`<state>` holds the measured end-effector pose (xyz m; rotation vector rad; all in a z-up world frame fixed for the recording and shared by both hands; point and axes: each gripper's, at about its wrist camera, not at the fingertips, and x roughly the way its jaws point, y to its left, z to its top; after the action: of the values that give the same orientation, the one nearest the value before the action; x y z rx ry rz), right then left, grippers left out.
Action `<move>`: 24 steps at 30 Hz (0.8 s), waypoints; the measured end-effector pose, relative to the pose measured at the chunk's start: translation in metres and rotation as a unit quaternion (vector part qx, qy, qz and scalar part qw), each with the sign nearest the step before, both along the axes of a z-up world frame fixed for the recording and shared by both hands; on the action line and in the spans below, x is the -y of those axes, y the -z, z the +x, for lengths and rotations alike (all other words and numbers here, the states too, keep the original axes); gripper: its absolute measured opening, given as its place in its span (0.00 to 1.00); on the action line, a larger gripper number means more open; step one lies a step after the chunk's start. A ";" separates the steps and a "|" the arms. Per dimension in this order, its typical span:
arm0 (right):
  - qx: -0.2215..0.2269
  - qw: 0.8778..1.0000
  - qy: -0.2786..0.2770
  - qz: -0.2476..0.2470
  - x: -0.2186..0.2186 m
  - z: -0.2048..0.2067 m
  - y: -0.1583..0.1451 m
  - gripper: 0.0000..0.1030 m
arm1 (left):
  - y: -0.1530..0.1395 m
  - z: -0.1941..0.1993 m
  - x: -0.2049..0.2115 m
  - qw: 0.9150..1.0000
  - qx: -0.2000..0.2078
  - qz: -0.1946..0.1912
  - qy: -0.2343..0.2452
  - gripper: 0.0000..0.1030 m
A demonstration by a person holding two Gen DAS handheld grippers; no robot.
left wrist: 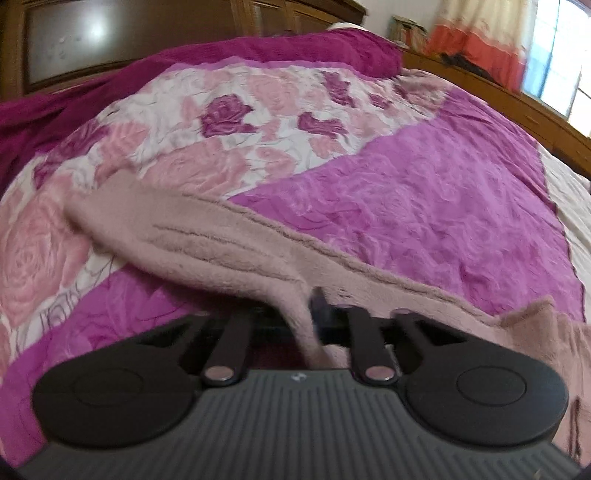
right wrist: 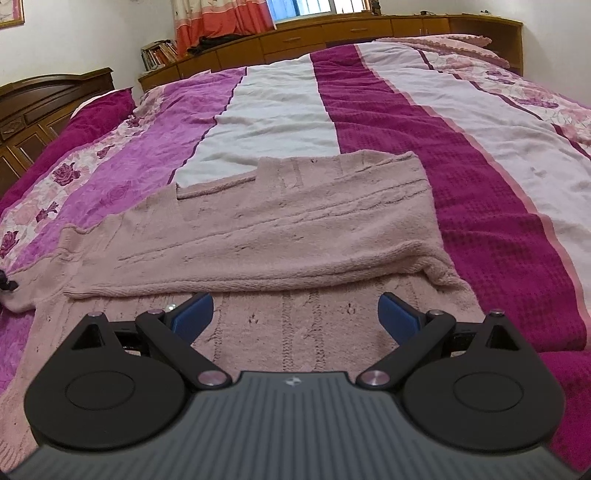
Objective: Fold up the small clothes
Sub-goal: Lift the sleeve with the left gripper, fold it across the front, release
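1. Left hand-held gripper: jaws closed tight, pinching a fold of the pink knit sweater. Cloth bunches between the fingers and drapes over them. Left view is blurry.
2. In the left wrist view the pinched part runs away from the jaws up-left, lifted off the bedspread near the gripper. The far end lies on the rose print. More pink knit sits at the right edge.
3. Bedspread here: rose pattern at left, plain magenta-pink panel at right. Wooden headboard behind, orange-and-cream curtain top right.
4. In the right wrist view the sweater lies on the bed, spread across the middle, with one layer folded over another. The folded edge runs left to right just ahead of the fingers.
5. Right hand-held gripper: jaws wide apart, nothing between the pads, blue fingertips over the lower layer of the sweater. Contact with the knit is unclear.
6. Striped bedspread beyond: purple, white and dark magenta bands. Low wooden cabinet along the far wall, books at its left end.
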<state>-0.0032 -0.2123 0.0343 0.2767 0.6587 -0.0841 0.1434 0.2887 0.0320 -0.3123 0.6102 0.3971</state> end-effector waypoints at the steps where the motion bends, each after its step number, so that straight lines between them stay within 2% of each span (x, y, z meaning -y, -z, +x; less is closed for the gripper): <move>1: 0.000 1.000 0.000 0.001 0.001 0.000 0.000 0.96 | -0.003 -0.003 0.000 1.000 0.006 0.001 0.002 0.10; 7: 0.017 1.000 0.008 0.011 0.006 -0.003 -0.003 0.96 | -0.043 -0.031 0.020 0.996 0.077 0.039 0.026 0.09; 11: 0.019 1.000 0.008 0.016 0.008 -0.004 -0.003 0.96 | -0.078 -0.053 0.046 0.988 0.130 0.071 0.045 0.09; 14: 0.018 1.000 0.007 0.023 0.010 -0.005 -0.002 0.96 | -0.097 -0.062 0.065 0.984 0.153 0.077 0.056 0.09; 22: 0.026 0.999 0.010 0.037 0.015 -0.010 -0.001 0.96 | -0.111 -0.060 0.125 0.975 0.165 0.092 0.113 0.09; 24: 0.025 0.999 0.014 0.042 0.017 -0.011 -0.001 0.96 | -0.112 -0.061 0.144 0.972 0.165 0.106 0.126 0.09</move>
<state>-0.0146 -0.2291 0.0350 0.3684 0.6095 -0.0751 0.0828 0.1446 0.1435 -0.0899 0.2713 0.1579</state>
